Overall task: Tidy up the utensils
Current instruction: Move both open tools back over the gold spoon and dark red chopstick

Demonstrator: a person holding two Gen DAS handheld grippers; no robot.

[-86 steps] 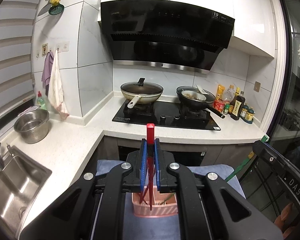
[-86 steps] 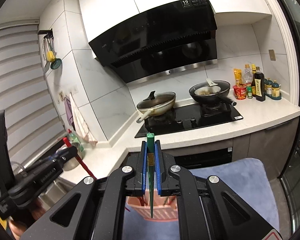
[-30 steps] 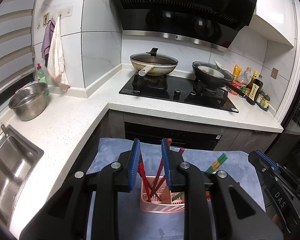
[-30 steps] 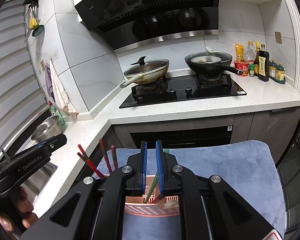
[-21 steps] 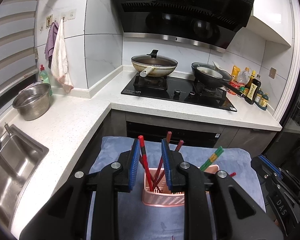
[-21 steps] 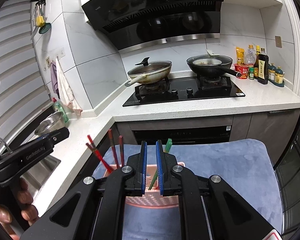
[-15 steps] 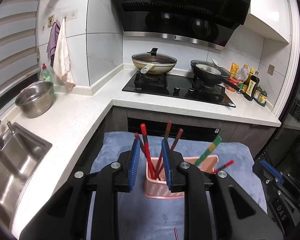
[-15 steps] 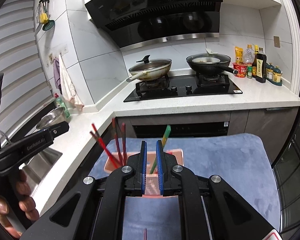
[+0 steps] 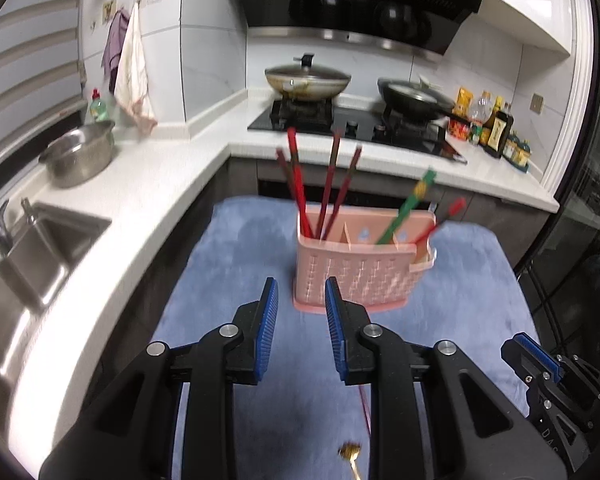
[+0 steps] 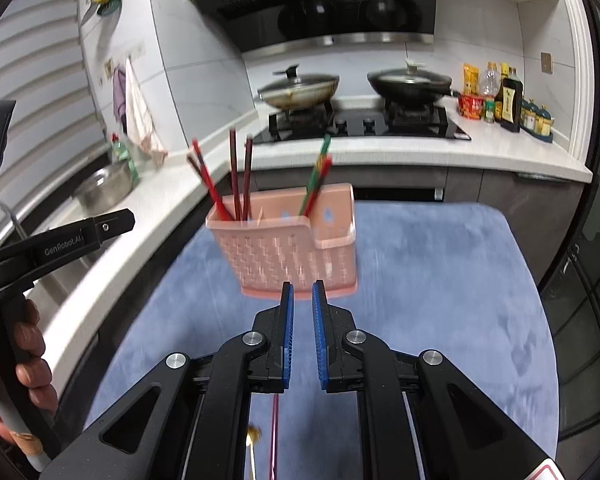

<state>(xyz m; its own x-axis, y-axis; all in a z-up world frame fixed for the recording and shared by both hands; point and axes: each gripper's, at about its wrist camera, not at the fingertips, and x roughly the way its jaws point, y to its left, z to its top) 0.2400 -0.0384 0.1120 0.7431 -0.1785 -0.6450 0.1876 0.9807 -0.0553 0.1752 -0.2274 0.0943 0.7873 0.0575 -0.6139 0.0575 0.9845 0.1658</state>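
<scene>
A pink slotted utensil basket (image 9: 356, 270) (image 10: 288, 248) stands on the blue mat (image 9: 228, 264) (image 10: 440, 280). Several red chopsticks (image 9: 296, 184) (image 10: 236, 176) stand in its left compartment. A green chopstick (image 9: 410, 204) (image 10: 318, 168) and a red one (image 9: 444, 218) lean in the right part. My left gripper (image 9: 300, 292) is open and empty, just in front of the basket. My right gripper (image 10: 303, 294) is slightly open and empty, near the basket's front. A thin pink stick (image 9: 365, 404) (image 10: 275, 432) and a gold-tipped utensil (image 9: 350, 454) (image 10: 253, 440) lie on the mat below the grippers.
A white L-shaped counter (image 9: 140, 184) holds a steel pot (image 9: 80, 152), a sink (image 9: 24, 248) and a hob with two pans (image 9: 308, 76). Sauce bottles (image 10: 508, 96) stand at the right. The right gripper (image 9: 556, 380) shows in the left view's lower right.
Both grippers let go of their chopsticks, which now stand in the basket. Both have pulled back and up from the basket, which now shows whole in front of them.
</scene>
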